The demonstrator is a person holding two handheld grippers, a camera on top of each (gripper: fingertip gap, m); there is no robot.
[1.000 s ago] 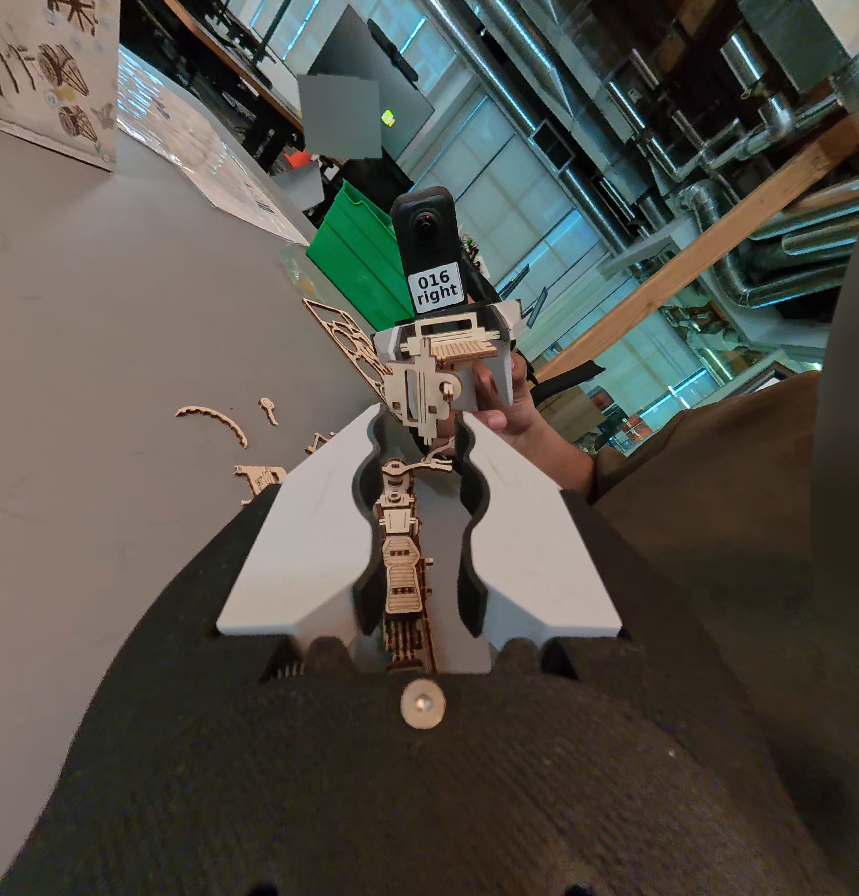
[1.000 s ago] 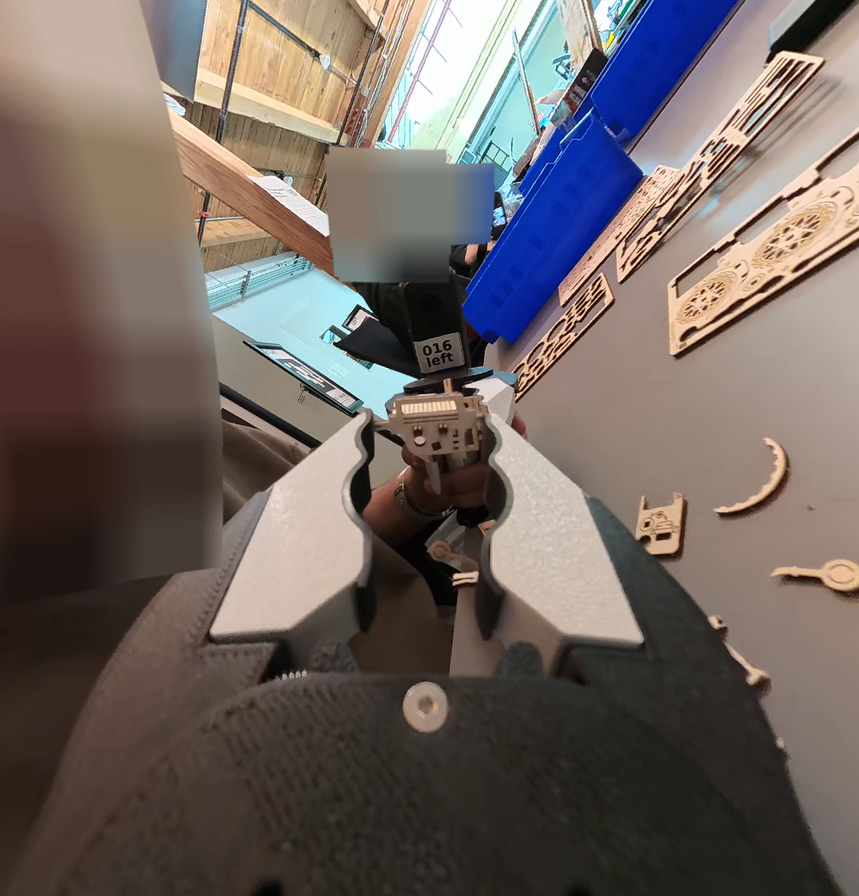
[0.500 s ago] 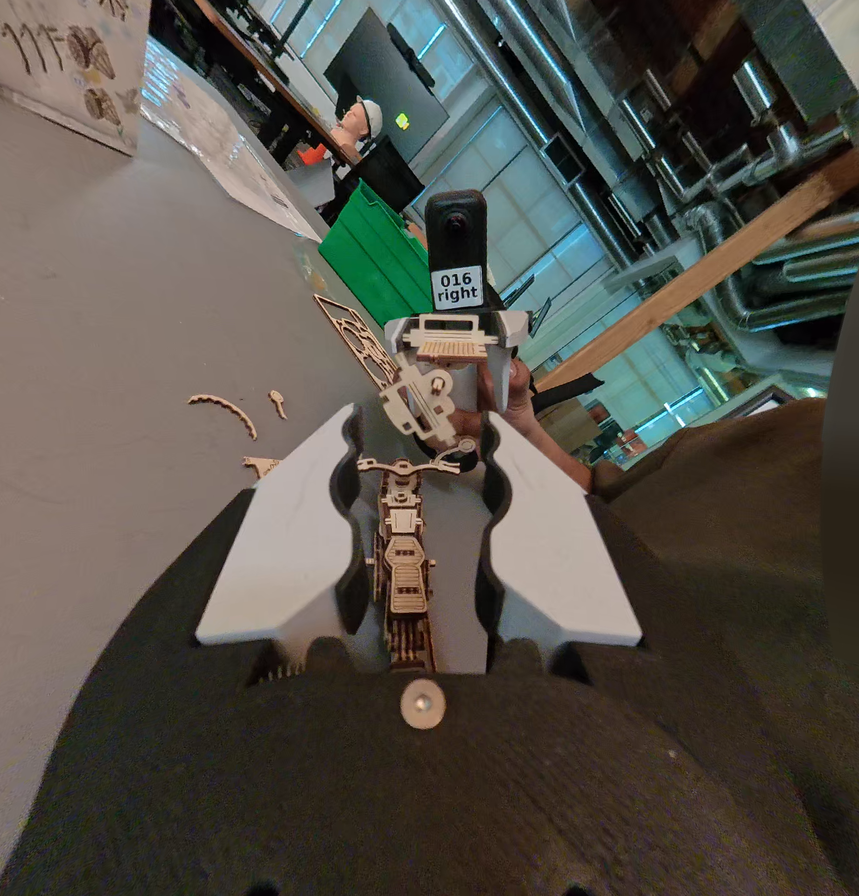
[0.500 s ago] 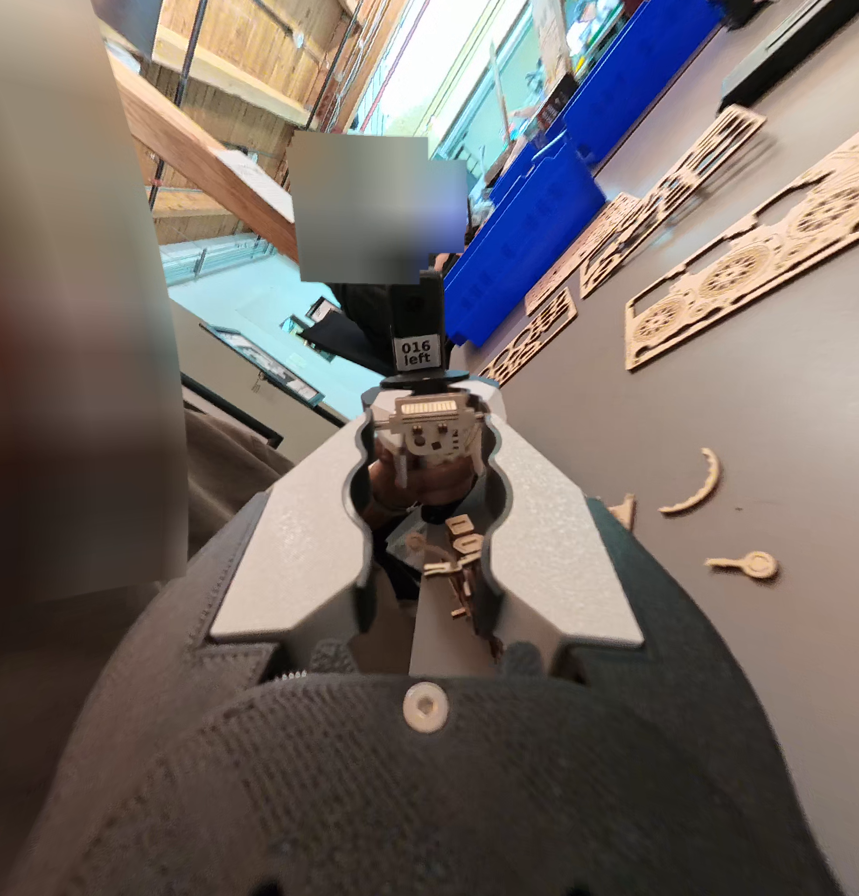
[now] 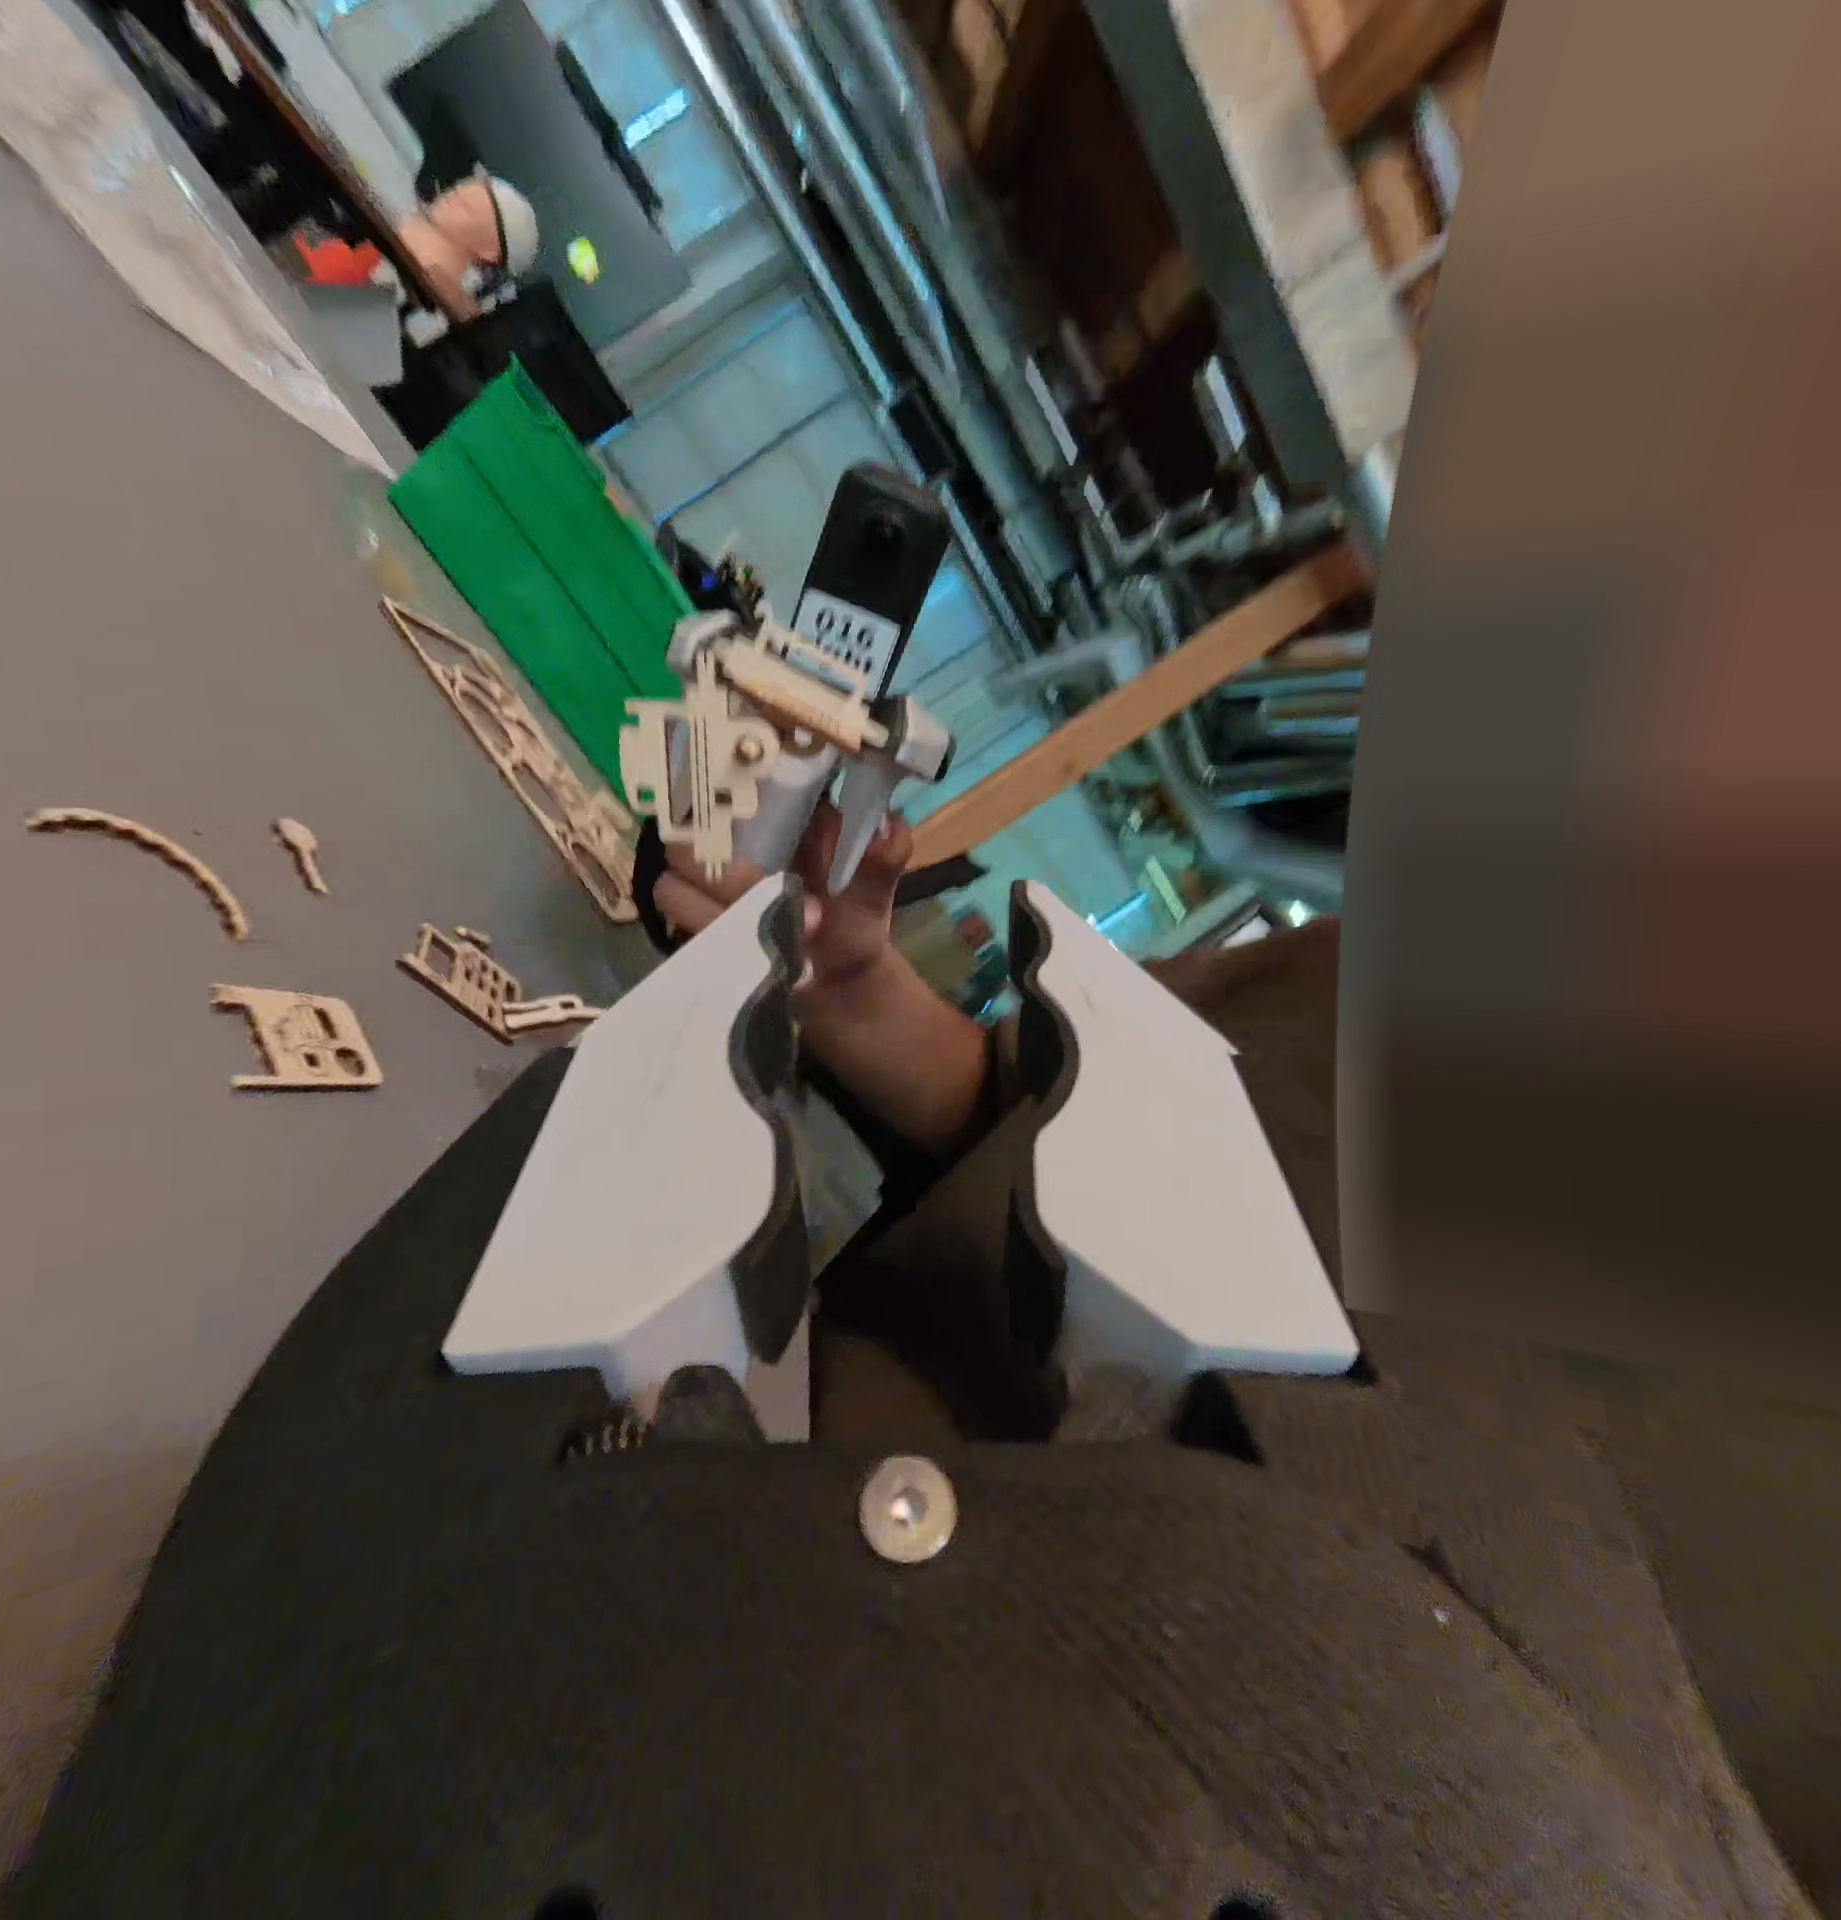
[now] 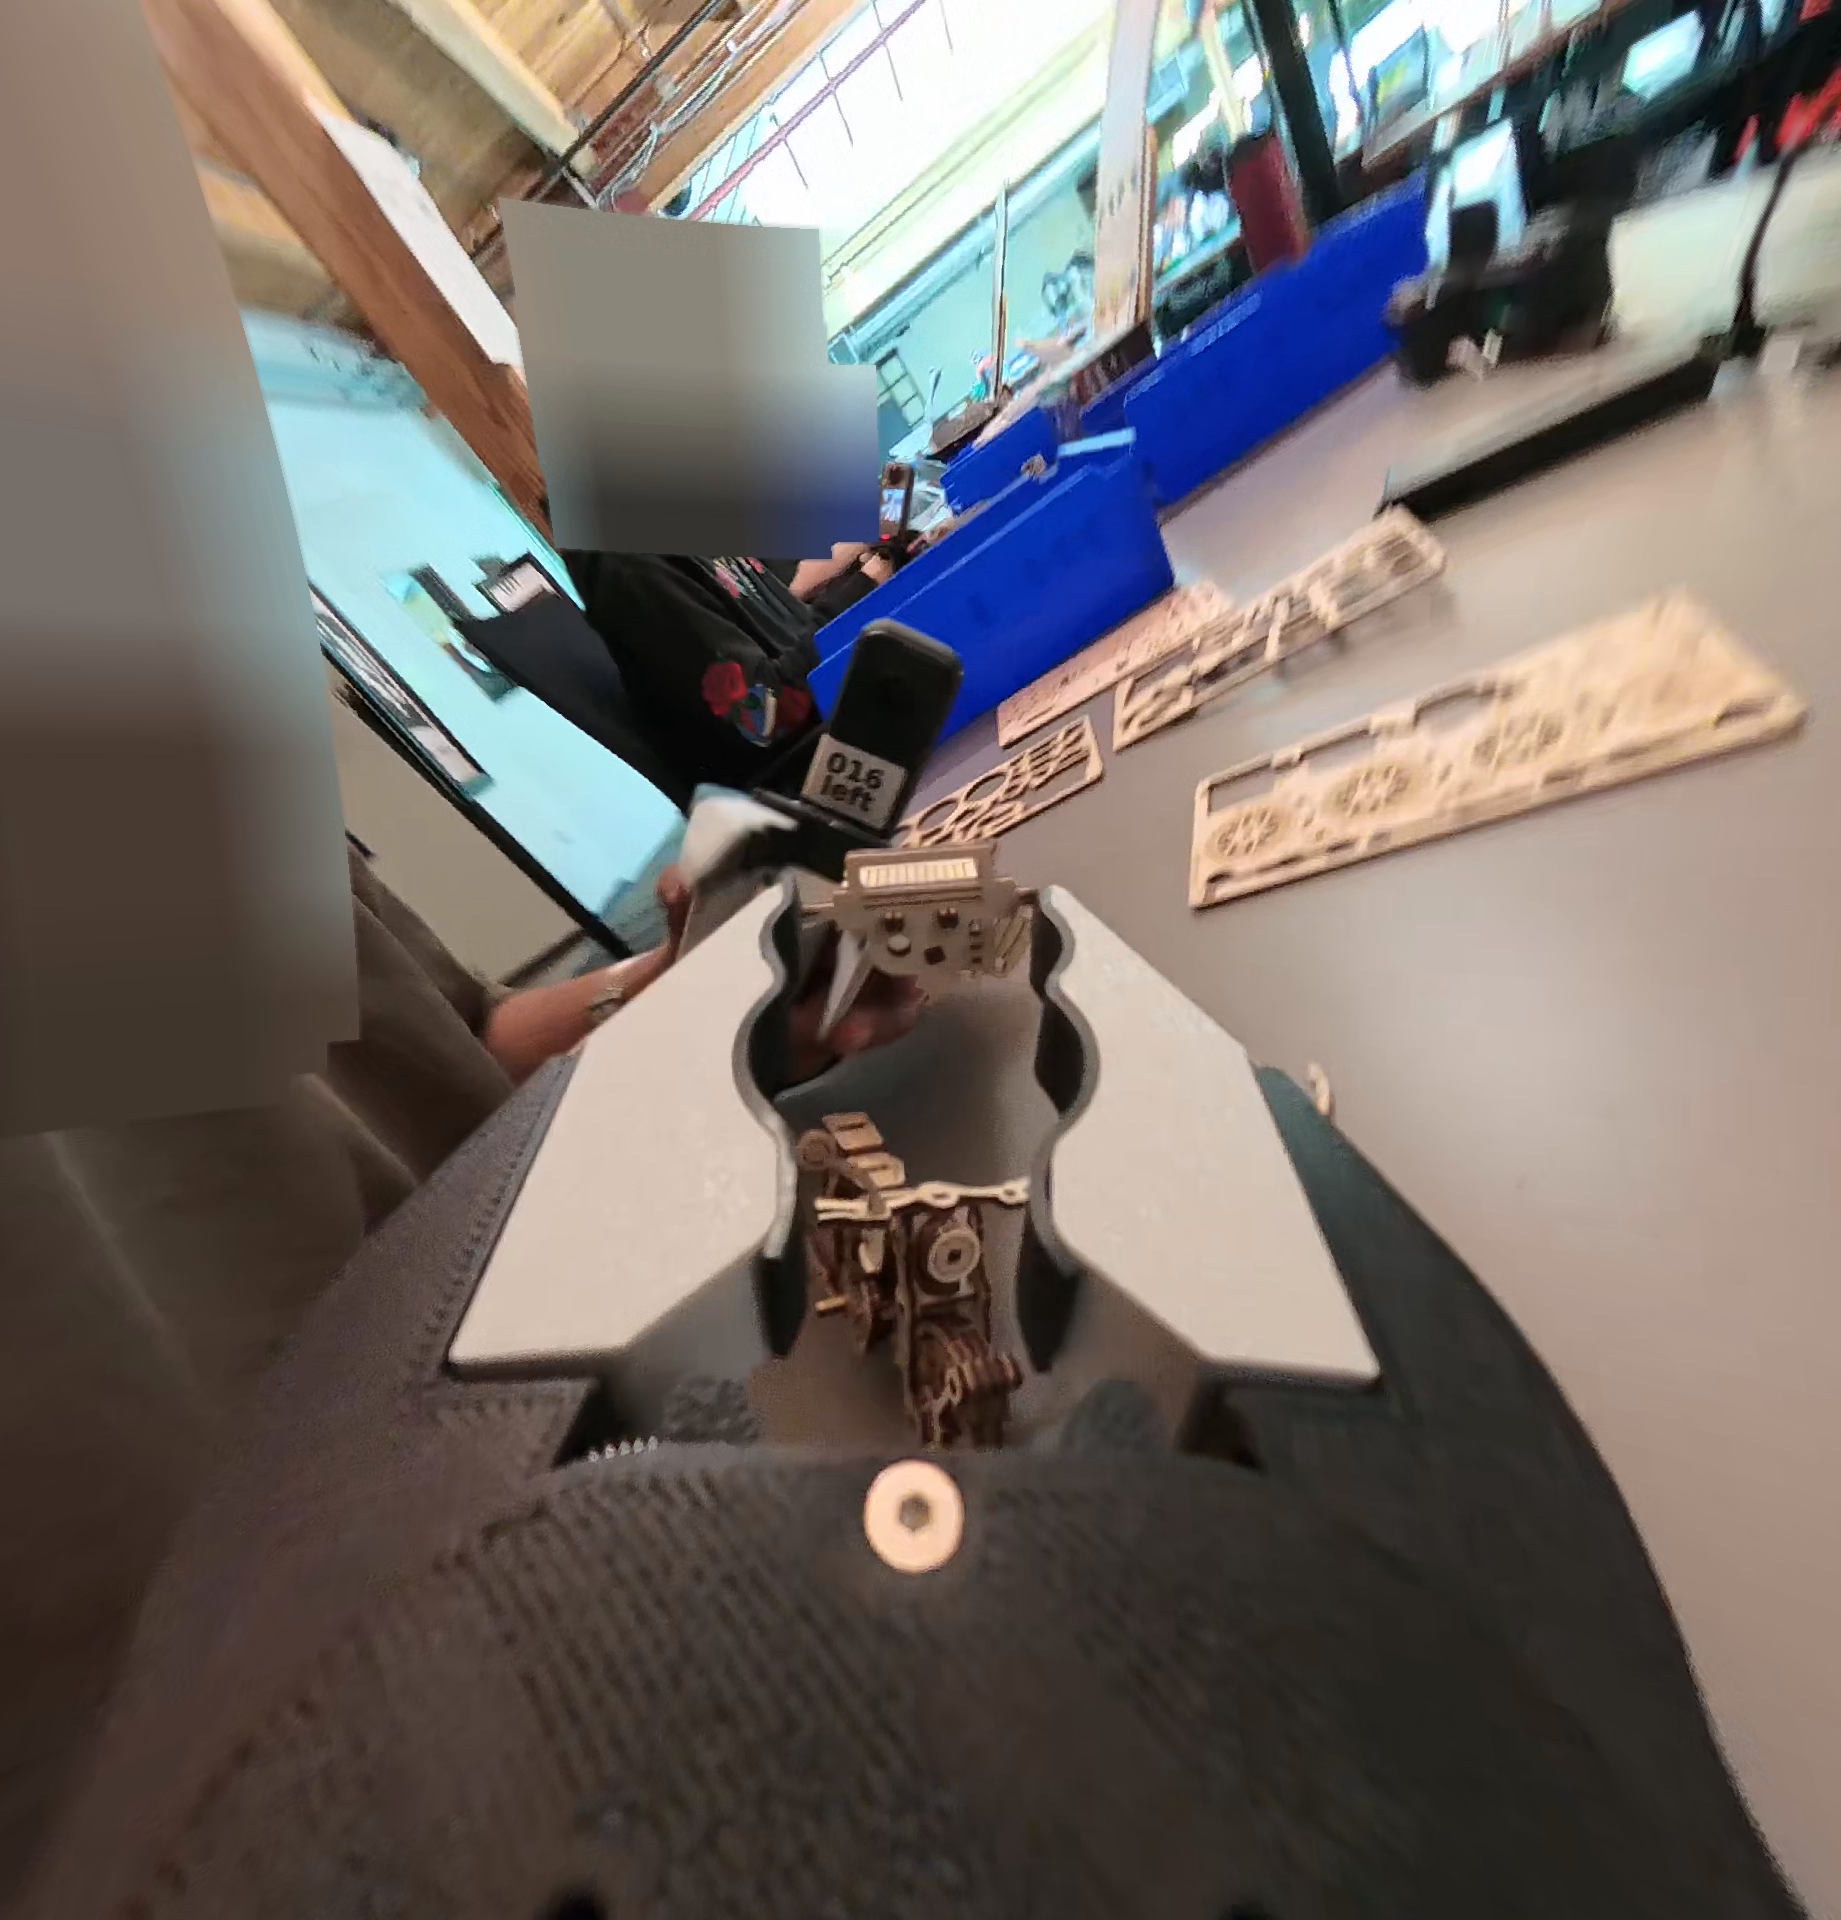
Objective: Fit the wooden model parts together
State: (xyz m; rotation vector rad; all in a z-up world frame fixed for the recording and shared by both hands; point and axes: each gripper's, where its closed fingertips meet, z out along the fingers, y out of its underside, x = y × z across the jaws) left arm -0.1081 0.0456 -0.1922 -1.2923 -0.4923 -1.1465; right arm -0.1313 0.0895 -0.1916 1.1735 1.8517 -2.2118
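Left gripper [image 5: 900, 935]: jaws parted, nothing between, raised off bench. Right gripper [image 6: 911, 914]: tips pinch small wooden part [image 6: 921, 914], held aloft facing left.

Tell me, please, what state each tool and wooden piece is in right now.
Left tool: open, empty.
Right tool: shut, loaded.
Wooden part: clamped at that tool's tips.
Motorcycle model: held by neither tool.
Part sheets: flat on the table.

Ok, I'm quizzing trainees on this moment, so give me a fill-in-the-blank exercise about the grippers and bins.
Only the ___ of the two grippers holds a wooden part. The left gripper is ___ and empty. The bin in the left wrist view is ___.
Missing: right; open; green.
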